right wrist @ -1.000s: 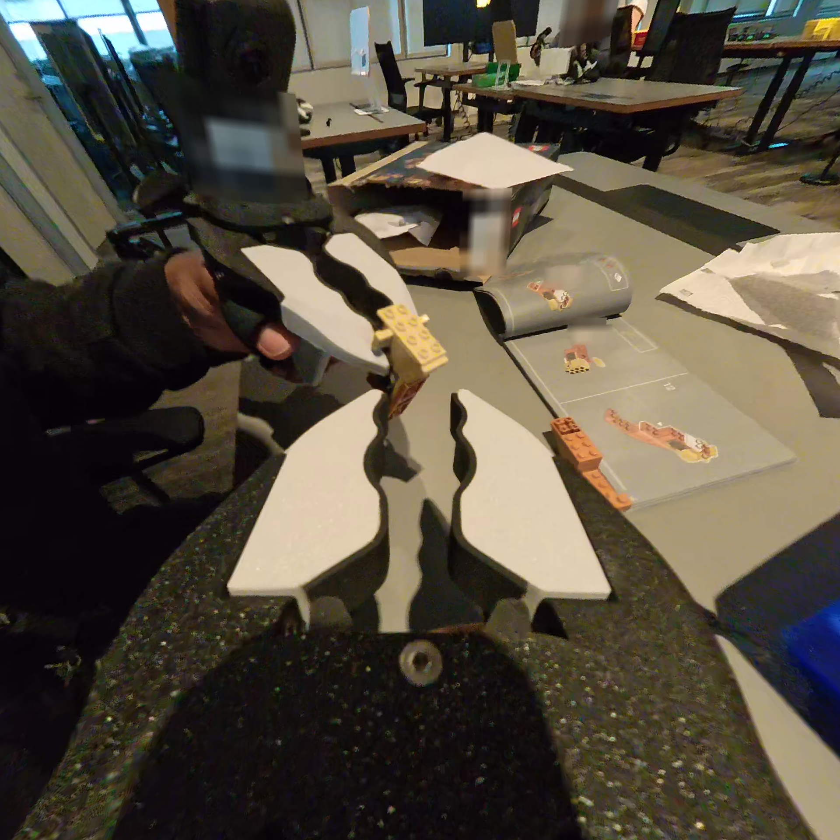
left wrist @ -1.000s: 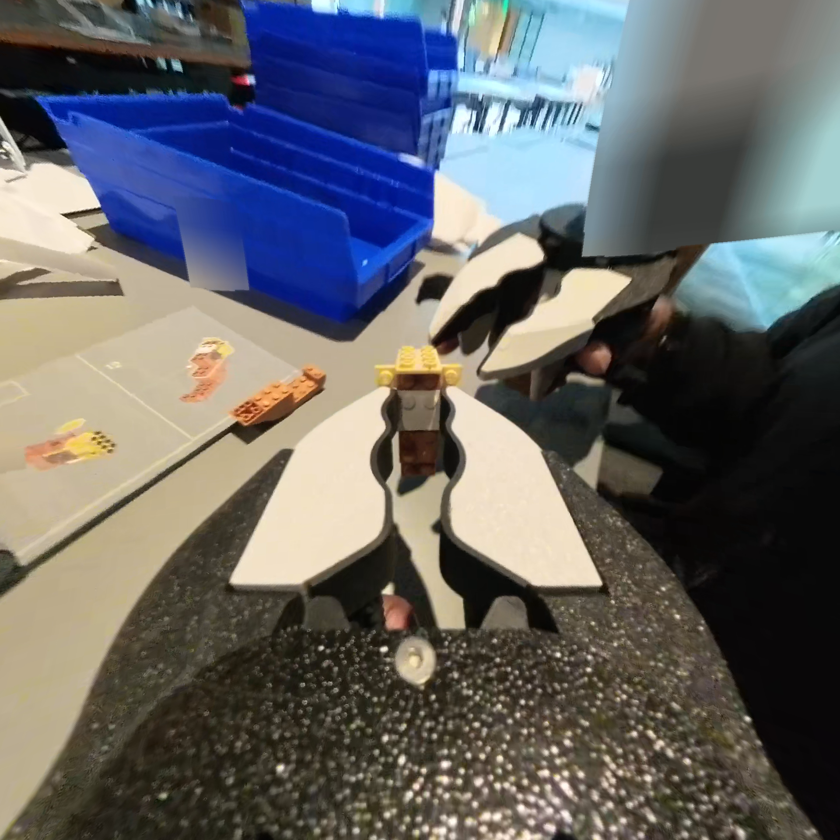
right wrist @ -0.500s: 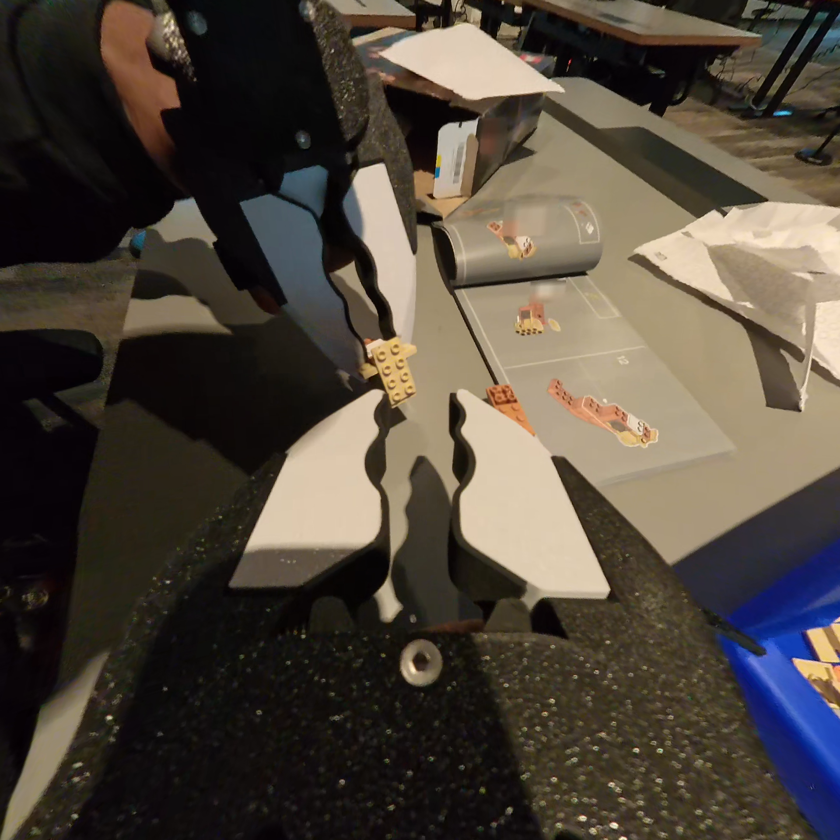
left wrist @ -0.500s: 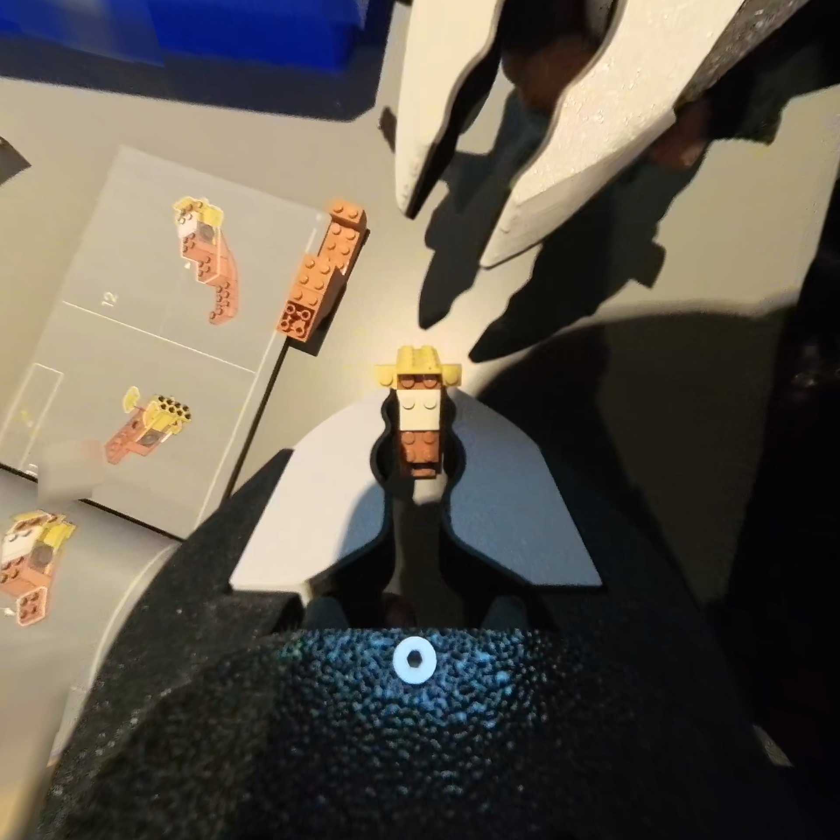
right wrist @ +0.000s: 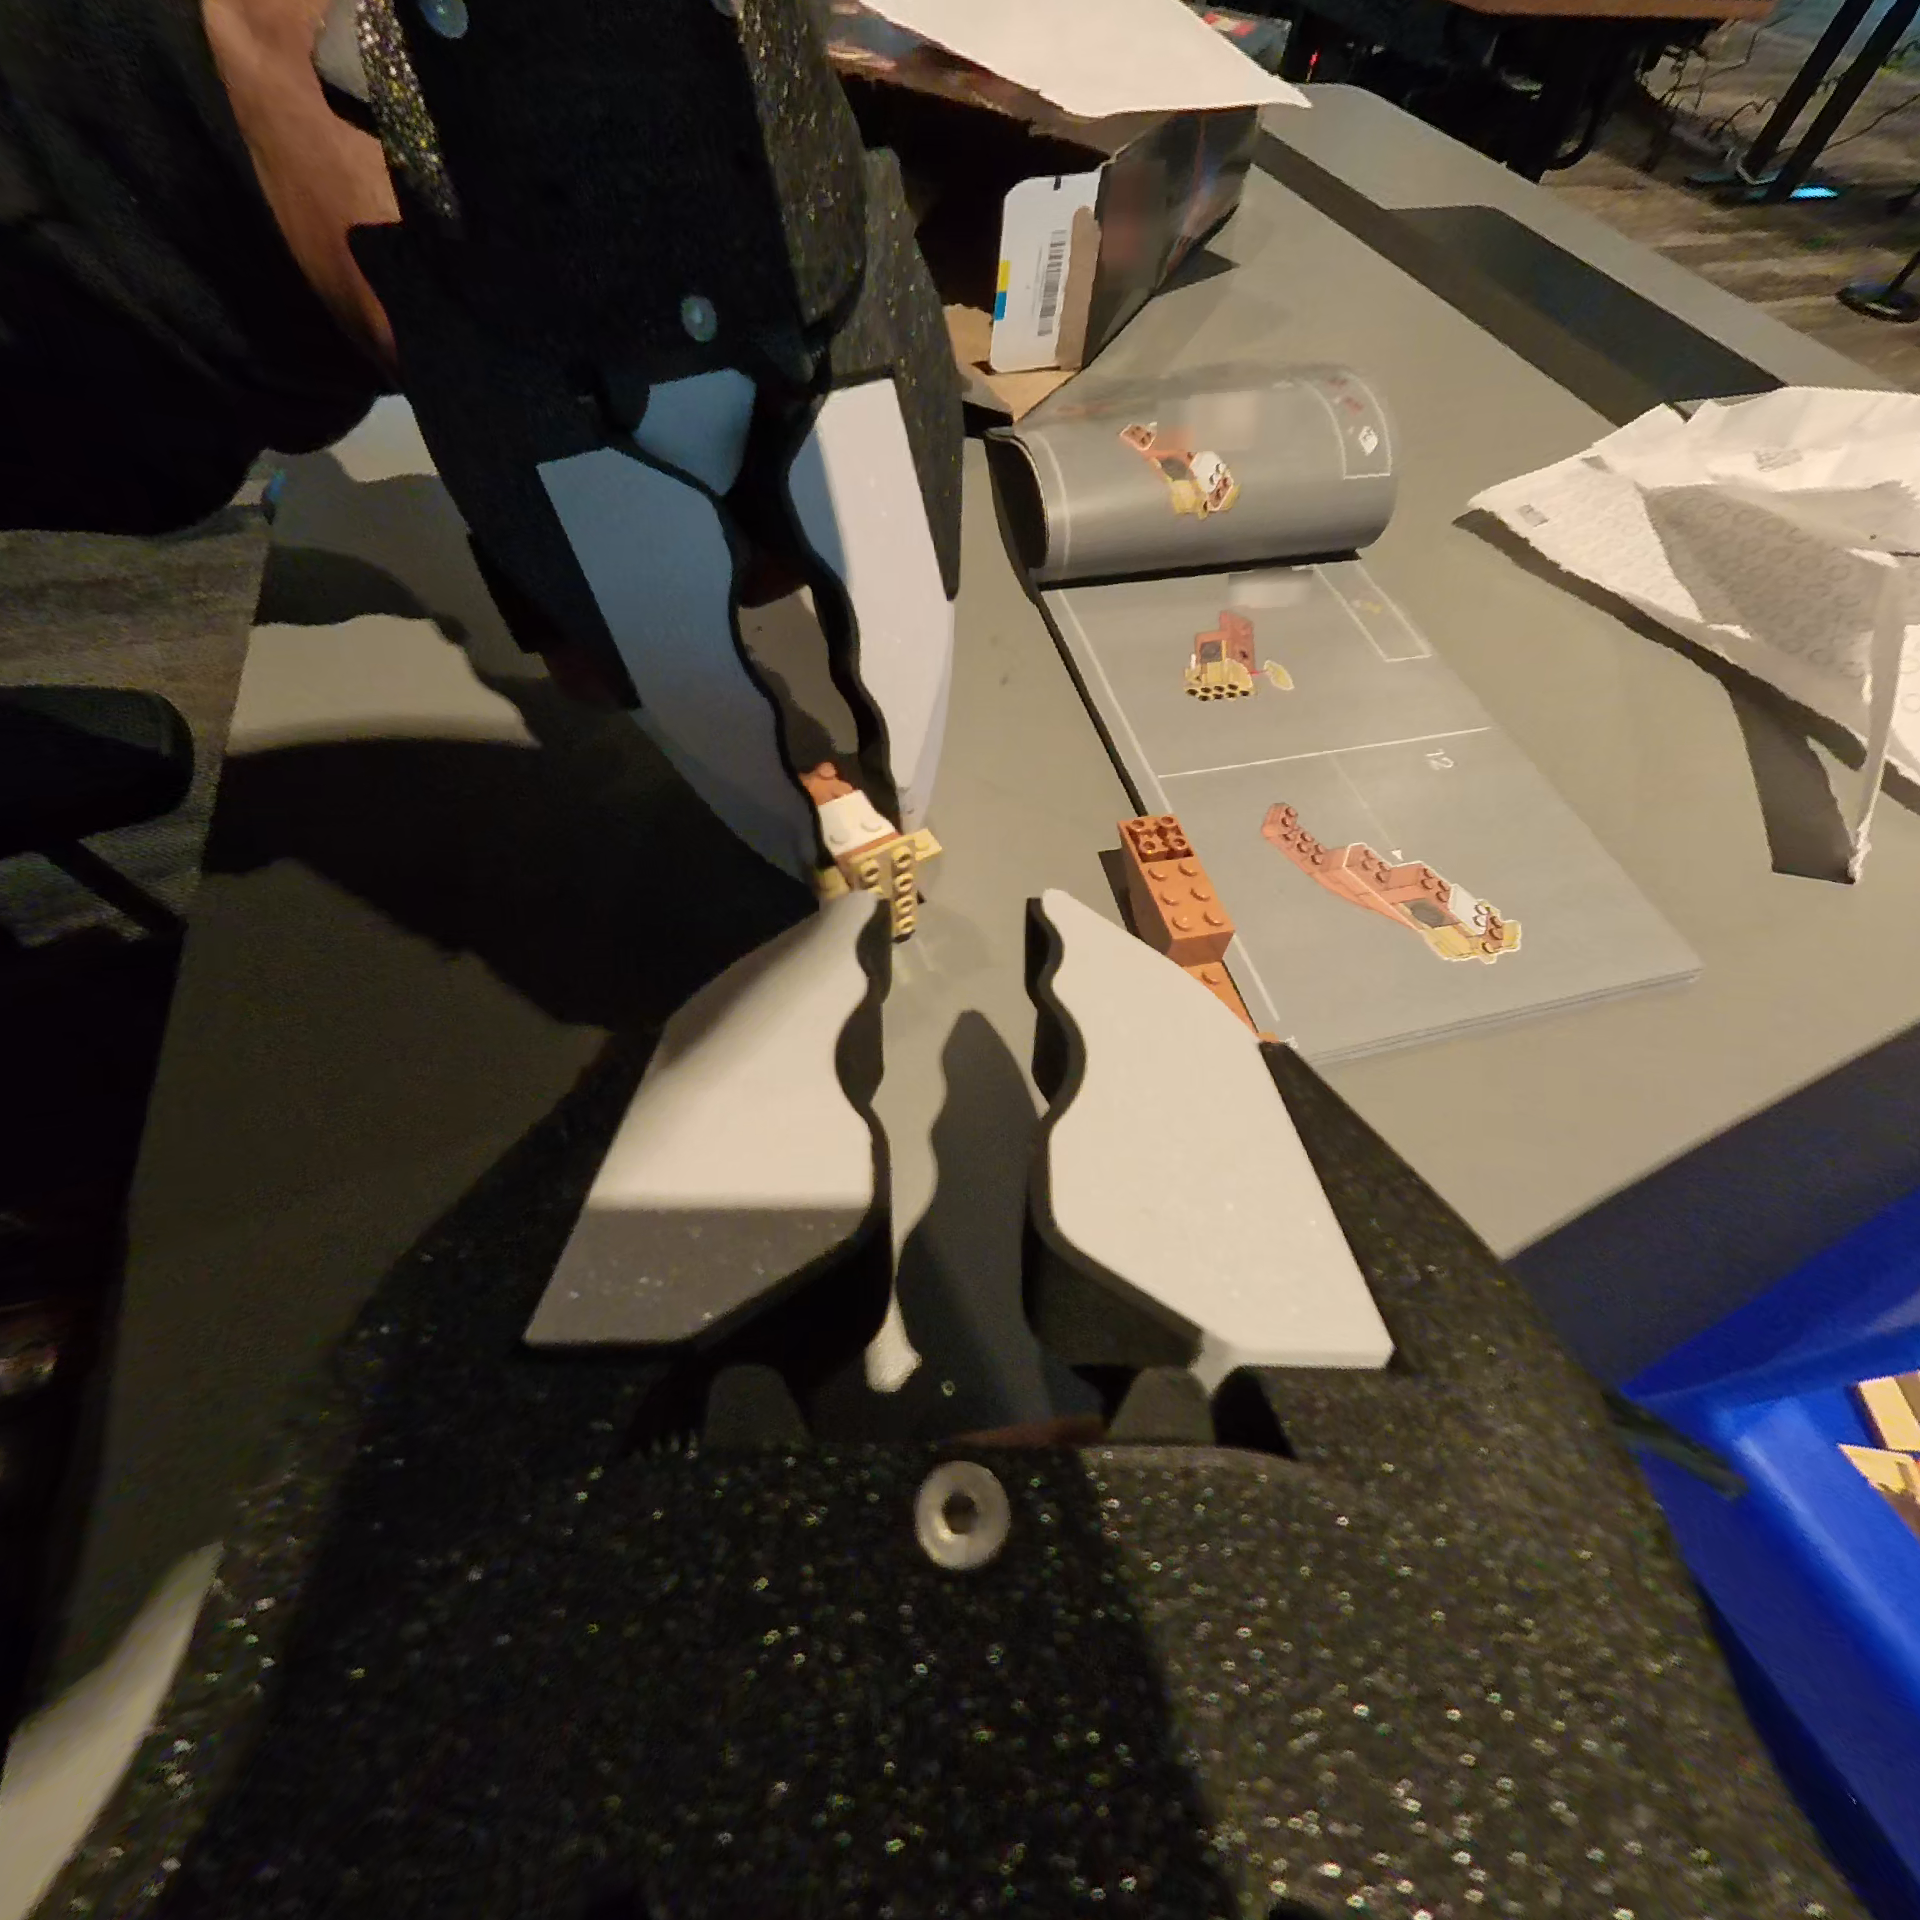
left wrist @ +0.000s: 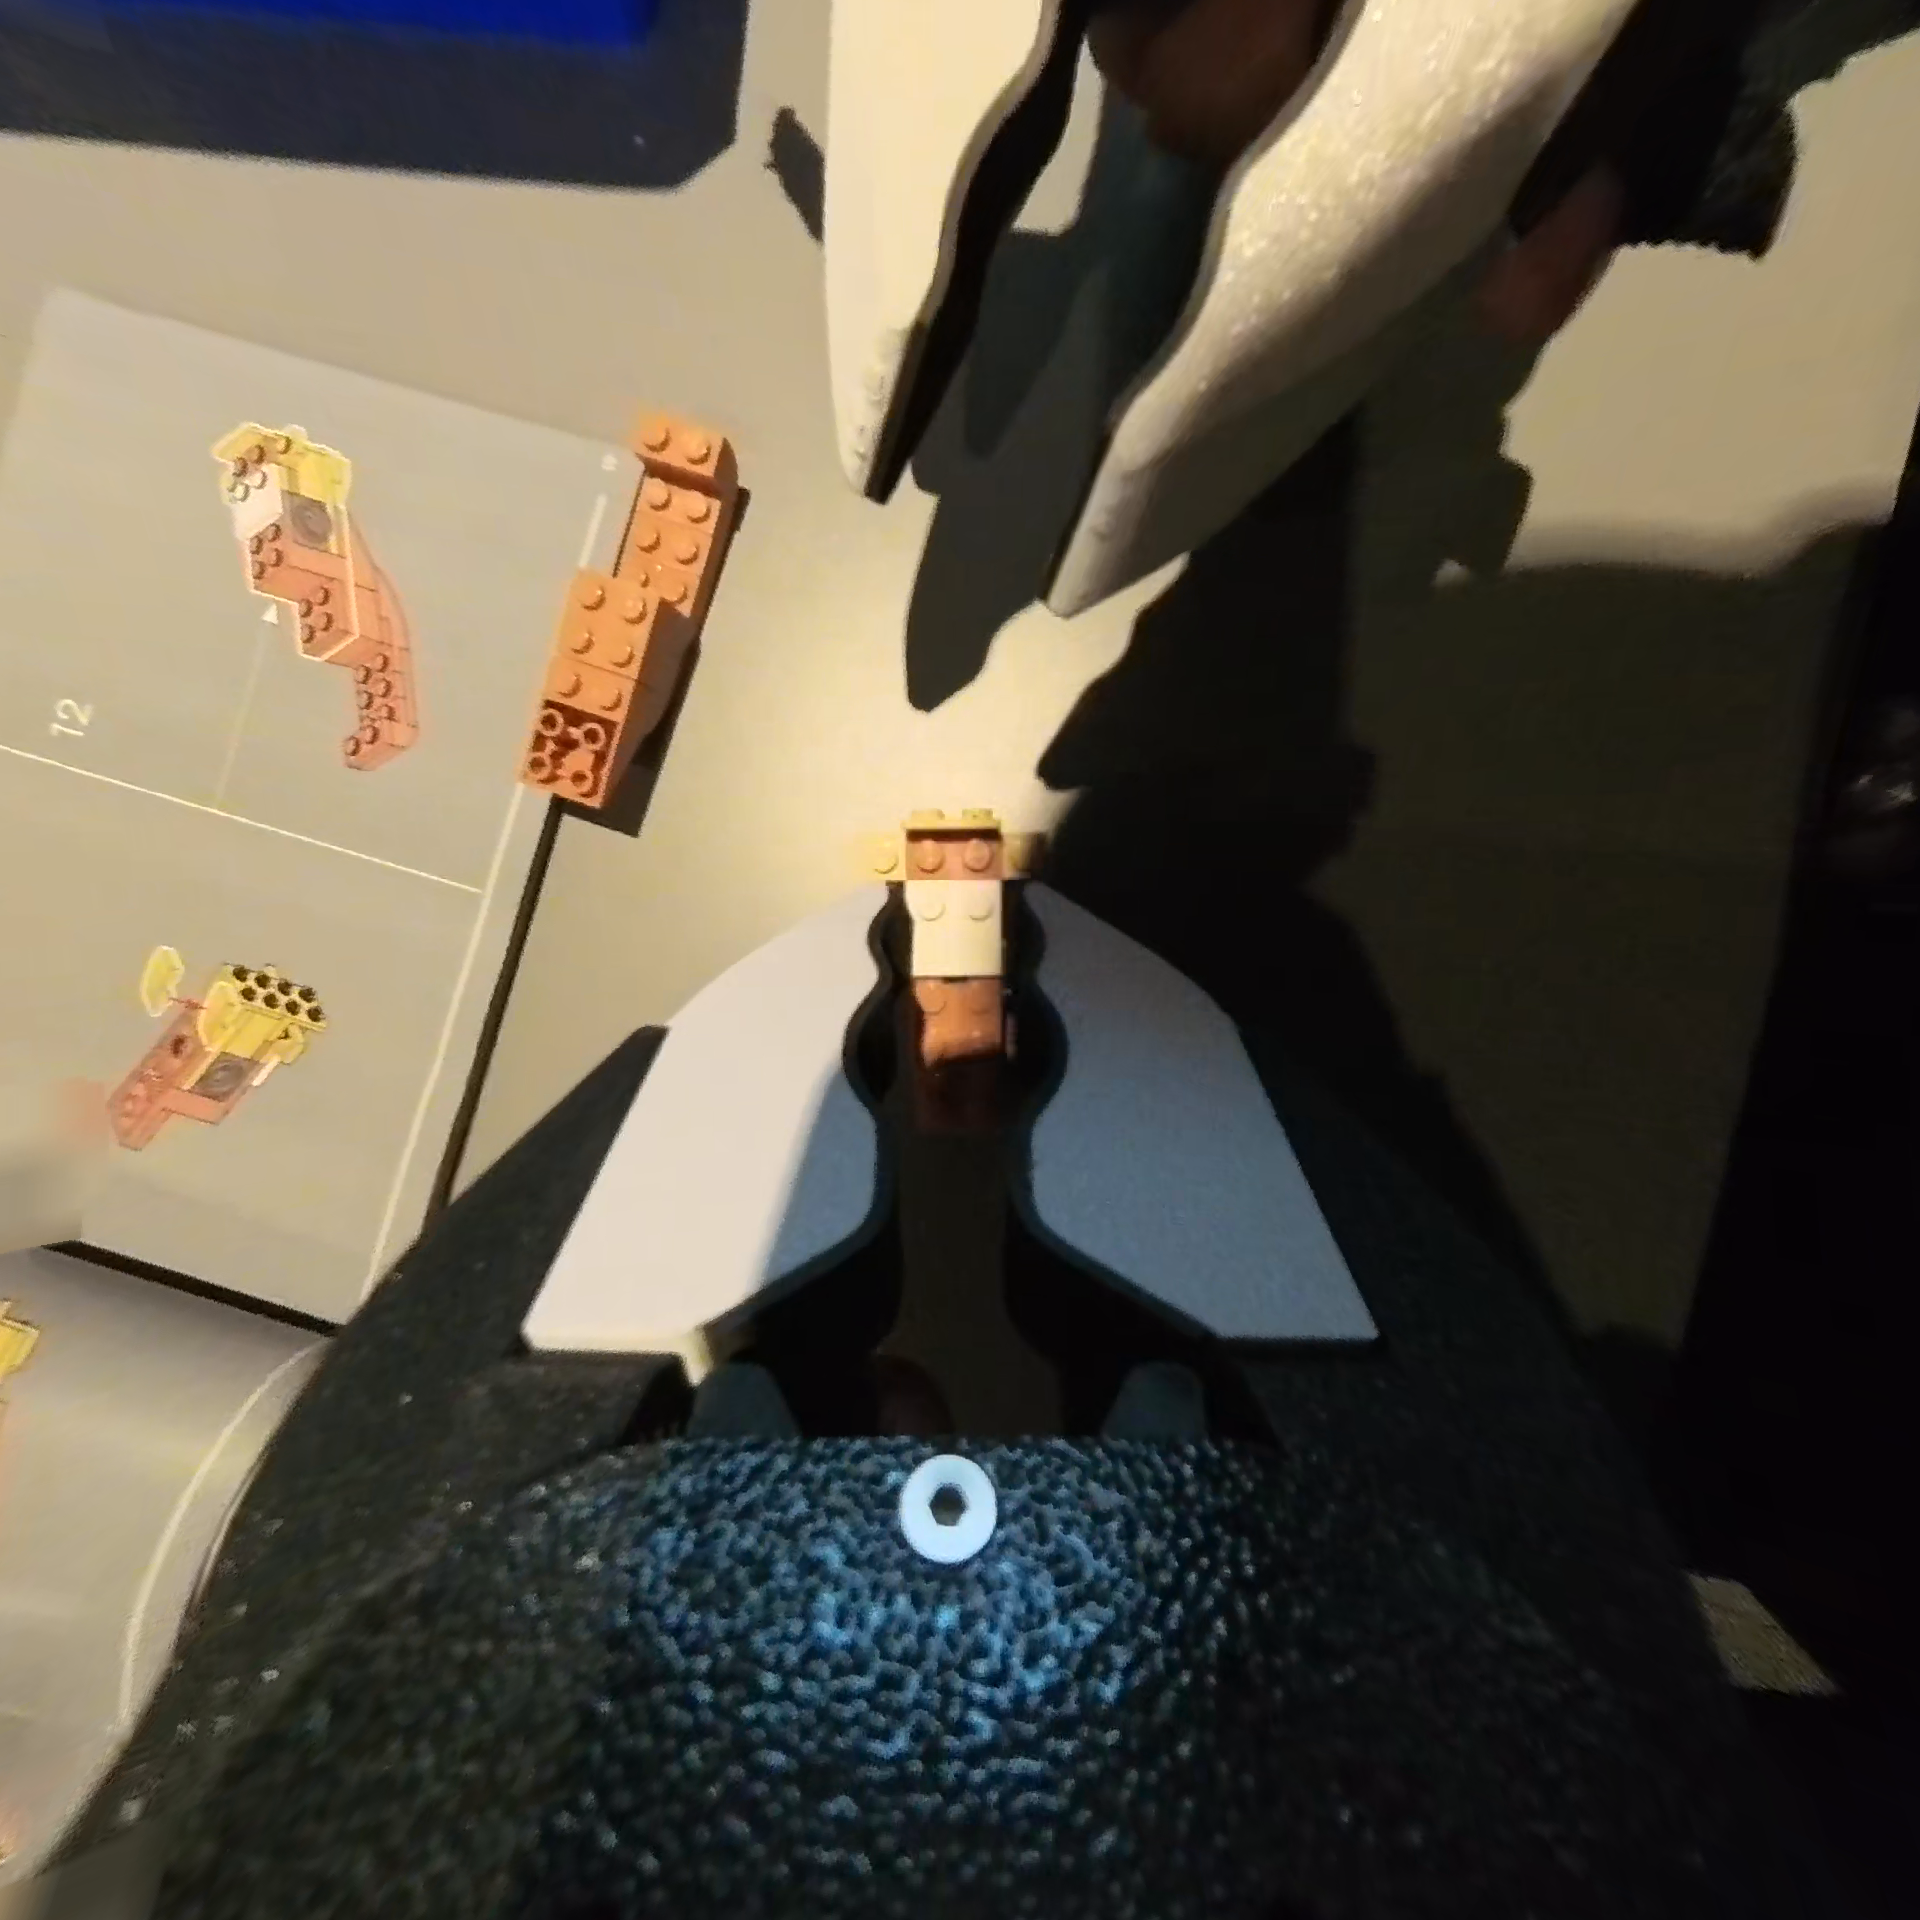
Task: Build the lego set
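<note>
My left gripper is shut on a small lego assembly of brown and white bricks with a tan plate at its tip. It points down and holds the assembly just above the grey table; I cannot tell if they touch. The same gripper and assembly show in the right wrist view. My right gripper is open and empty, its fingertips close beside the assembly; it also shows in the left wrist view. An orange-brown brick assembly lies at the edge of the instruction booklet.
A blue bin with parts stands at the near right, and a blue bin edge shows at the far left. Crumpled white paper and an open cardboard box lie beyond the booklet. The tips of one gripper are about 6 cm away from the tips of the other.
My left gripper has tilted down and lowered the small assembly toward the table. My right gripper has stayed open and come closer to it.
</note>
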`<state>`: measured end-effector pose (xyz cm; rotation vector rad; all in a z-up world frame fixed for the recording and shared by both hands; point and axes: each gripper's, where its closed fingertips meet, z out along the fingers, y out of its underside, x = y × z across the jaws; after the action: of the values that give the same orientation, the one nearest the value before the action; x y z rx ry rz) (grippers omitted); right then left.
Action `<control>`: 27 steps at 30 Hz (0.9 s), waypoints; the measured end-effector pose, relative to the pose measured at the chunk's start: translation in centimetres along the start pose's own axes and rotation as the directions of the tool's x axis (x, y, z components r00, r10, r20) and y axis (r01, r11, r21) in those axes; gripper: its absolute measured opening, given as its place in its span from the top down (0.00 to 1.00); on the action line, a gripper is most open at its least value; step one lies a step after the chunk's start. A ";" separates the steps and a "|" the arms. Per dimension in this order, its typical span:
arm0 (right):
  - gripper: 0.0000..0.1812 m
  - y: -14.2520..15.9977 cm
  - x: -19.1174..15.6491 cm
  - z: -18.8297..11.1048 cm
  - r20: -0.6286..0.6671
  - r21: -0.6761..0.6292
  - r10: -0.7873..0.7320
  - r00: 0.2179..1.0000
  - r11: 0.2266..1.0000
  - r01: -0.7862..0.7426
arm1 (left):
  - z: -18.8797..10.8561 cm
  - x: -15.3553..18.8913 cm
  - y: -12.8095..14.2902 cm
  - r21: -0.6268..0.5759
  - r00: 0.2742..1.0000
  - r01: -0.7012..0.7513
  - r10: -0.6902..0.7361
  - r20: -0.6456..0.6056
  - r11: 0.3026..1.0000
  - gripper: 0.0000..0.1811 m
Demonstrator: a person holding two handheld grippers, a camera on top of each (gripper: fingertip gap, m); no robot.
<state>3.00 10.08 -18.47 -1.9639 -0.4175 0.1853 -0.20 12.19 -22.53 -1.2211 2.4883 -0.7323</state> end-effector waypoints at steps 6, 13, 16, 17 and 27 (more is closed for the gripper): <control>0.87 0.2 0.0 0.1 -0.005 -0.007 -0.005 1.000 1.000 0.005 | -0.4 -0.1 -0.3 0.066 0.999 0.029 -0.030 0.011 0.997 0.86; 0.87 0.2 -0.1 0.1 -0.011 -0.001 -0.022 1.000 1.000 0.022 | -2.7 0.6 -1.4 0.245 0.998 0.067 -0.069 -0.003 0.967 0.78; 0.87 0.1 -0.2 0.1 -0.007 0.009 -0.031 1.000 0.999 0.031 | -4.5 0.2 -1.7 0.384 0.994 0.100 -0.106 -0.007 0.918 0.77; 0.87 0.1 -0.2 0.1 -0.008 0.009 -0.034 0.999 0.999 0.034 | -4.9 0.0 -1.5 0.420 0.993 0.109 -0.117 -0.009 0.901 0.77; 0.86 -0.1 0.4 0.2 -0.029 0.024 -0.018 0.999 1.000 0.018 | -5.6 -1.1 1.2 0.561 0.972 0.194 -0.233 -0.002 0.804 0.80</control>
<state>3.25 10.43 -18.42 -1.9359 -0.4119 0.1493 -2.88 15.50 -18.49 -1.2664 1.8760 -1.3378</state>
